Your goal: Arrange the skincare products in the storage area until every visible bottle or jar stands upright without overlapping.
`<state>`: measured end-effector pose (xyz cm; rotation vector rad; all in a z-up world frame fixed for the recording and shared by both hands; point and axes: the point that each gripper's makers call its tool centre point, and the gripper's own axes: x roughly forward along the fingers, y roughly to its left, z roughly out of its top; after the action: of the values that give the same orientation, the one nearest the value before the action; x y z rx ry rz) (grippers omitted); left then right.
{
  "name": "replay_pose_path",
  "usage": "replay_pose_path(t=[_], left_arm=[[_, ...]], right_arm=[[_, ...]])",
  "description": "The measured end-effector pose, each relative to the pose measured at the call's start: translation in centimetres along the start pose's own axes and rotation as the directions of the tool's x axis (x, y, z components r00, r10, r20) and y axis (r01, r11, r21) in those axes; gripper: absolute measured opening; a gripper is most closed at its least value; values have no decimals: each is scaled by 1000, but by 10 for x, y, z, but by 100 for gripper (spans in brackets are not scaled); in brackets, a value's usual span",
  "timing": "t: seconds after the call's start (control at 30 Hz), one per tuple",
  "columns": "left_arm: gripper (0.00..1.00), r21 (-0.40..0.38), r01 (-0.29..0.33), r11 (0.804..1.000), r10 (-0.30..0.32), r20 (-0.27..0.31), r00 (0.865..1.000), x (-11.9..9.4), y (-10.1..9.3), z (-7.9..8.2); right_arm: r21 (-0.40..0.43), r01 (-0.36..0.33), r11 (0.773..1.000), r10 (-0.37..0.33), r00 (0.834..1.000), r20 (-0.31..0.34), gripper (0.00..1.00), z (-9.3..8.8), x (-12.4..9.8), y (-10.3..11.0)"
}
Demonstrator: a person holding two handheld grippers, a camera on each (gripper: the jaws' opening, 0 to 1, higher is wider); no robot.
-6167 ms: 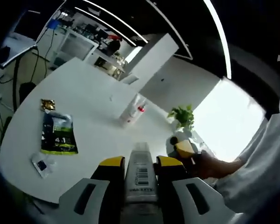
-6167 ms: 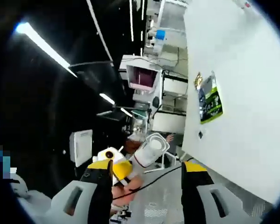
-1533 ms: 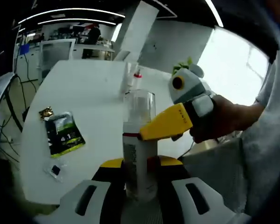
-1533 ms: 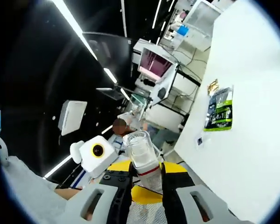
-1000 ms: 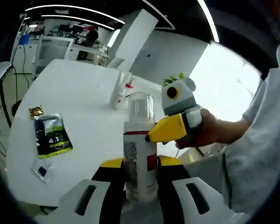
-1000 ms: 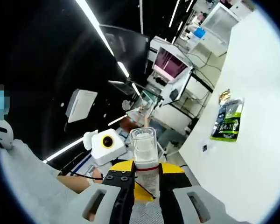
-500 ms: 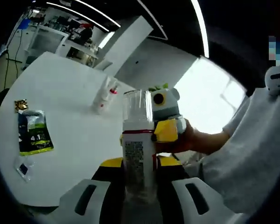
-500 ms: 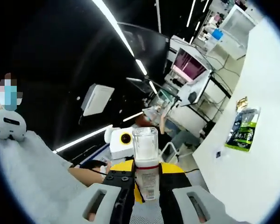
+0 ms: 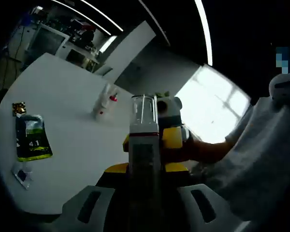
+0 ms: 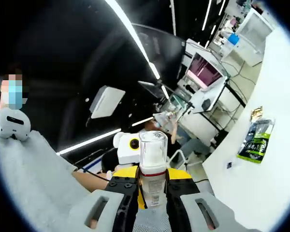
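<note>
A white bottle point(image 9: 144, 154) with a clear cap and a red band stands up between the jaws of my left gripper point(image 9: 146, 170), which is shut on its lower body. The right gripper's yellow fingers point(image 9: 172, 137) clasp the same bottle higher up, just under the cap. In the right gripper view the bottle point(image 10: 152, 166) rises between the jaws of my right gripper point(image 10: 152, 174), shut on it below the red band. Two small bottles point(image 9: 104, 103) lie on their sides far off on the white table point(image 9: 67, 92).
A green sachet point(image 9: 31, 143), a gold wrapper point(image 9: 20, 107) and a small packet point(image 9: 21, 174) lie at the table's left side. The sachet point(image 10: 255, 139) lies on the table point(image 10: 275, 159) at the right. A person's hand and pale sleeve point(image 9: 261, 159) are at the right.
Six seconds ago my right gripper was open and only the left held the bottle. The right has since shut on its upper part. Both views have tilted upward over the last second.
</note>
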<state>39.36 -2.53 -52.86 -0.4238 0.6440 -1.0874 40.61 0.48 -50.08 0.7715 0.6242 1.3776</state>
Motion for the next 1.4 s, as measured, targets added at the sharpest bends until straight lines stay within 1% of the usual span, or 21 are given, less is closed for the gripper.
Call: replay_pose_path(t=[0.07,0.2,0.23,0.27,0.43,0.47,0.5,0.57,0.63,0.67,0.73,0.77,0.8,0.83,0.87,0.97,1.07,1.2,1.23,1.3,1.4], left_arm=[[21,22,-34,999,34,-12,999,2,3,-3],[21,98,-119,988,123,-42,992,4,15,-9],[21,126,-153,980,161,-49,986,5,21,-12],[21,131,-160,978,168,-55,984,5,22,-13],[21,232,-247,941,273,-85,958,3,35,-21],[21,269,-261,927,294,-90,952,3,37,-22],[21,273,-268,924,303,-94,948,4,38,-24],[20,327,-288,900,338,-103,936,3,42,-26],[20,358,-300,884,361,-118,925,3,45,-31],[20,394,-307,866,381,-123,916,2,47,-32],[20,427,-311,849,401,-138,906,2,48,-37],[20,436,-311,845,404,-139,904,2,48,-37],[21,450,-307,838,406,-140,903,3,48,-38],[21,458,-308,834,411,-142,900,4,48,-39],[21,478,-310,822,416,-132,900,4,49,-38],[21,480,-307,822,416,-137,899,4,50,-39],[21,510,-303,805,425,-139,895,4,52,-39],[21,508,-304,806,429,-147,891,5,54,-41],[21,510,-305,805,433,-151,889,4,55,-42],[21,512,-304,803,439,-164,883,4,57,-44],[21,520,-302,799,445,-173,879,3,58,-46]], right_arm=[[-4,23,1000,-23,1000,4,16,-1,2,-3],[82,83,993,-86,995,41,18,-1,5,-13],[104,100,990,-105,993,46,19,-2,6,-16],[136,125,983,-132,990,42,18,-4,5,-22],[193,199,961,-209,977,33,17,-13,3,-38],[198,209,958,-219,975,31,17,-15,2,-40],[210,218,953,-229,973,28,17,-17,2,-42],[234,232,944,-245,969,24,16,-21,1,-46],[265,243,933,-256,967,15,16,-25,0,-49],[274,246,930,-259,966,13,15,-27,0,-50],[274,254,928,-265,964,2,15,-30,0,-51],[273,256,927,-266,964,0,15,-31,-1,-51],[245,261,934,-267,964,-6,14,-32,-2,-50],[242,261,935,-267,964,-9,14,-33,-2,-50],[230,261,938,-267,964,-4,14,-32,-3,-49],[191,270,944,-273,962,-13,14,-32,-3,-48],[162,280,946,-281,960,-19,13,-32,-2,-48],[89,299,950,-297,954,-41,13,-31,-2,-49],[46,312,949,-310,949,-48,13,-30,-3,-50],[-5,325,946,-325,944,-62,13,-29,-3,-50],[-55,336,940,-339,938,-77,13,-29,-3,-50]])
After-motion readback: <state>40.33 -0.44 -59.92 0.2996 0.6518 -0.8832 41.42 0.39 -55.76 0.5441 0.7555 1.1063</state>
